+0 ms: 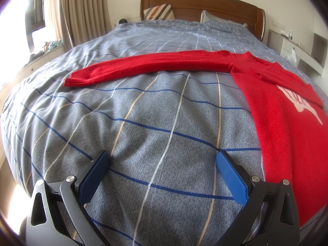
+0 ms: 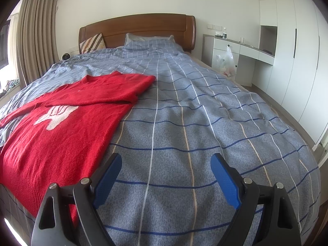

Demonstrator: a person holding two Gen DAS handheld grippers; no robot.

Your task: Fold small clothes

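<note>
Sweater (image 2: 61,135), soft, limp red knit lying flat on the bed (image 2: 205,143), will sag unless you pinch its cuff (image 1: 70,80), which only your left view shows outstretched, the right showing the other sleeve folded across, while your left gripper (image 1: 162,162) and right gripper (image 2: 166,164) hover wide open, empty.

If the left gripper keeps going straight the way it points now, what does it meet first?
Most likely bare checked duvet, not cloth. The left gripper is open with nothing between its fingers. Farther along that line lies the red sweater's outstretched sleeve, though the fisheye view makes depth uncertain.
</note>
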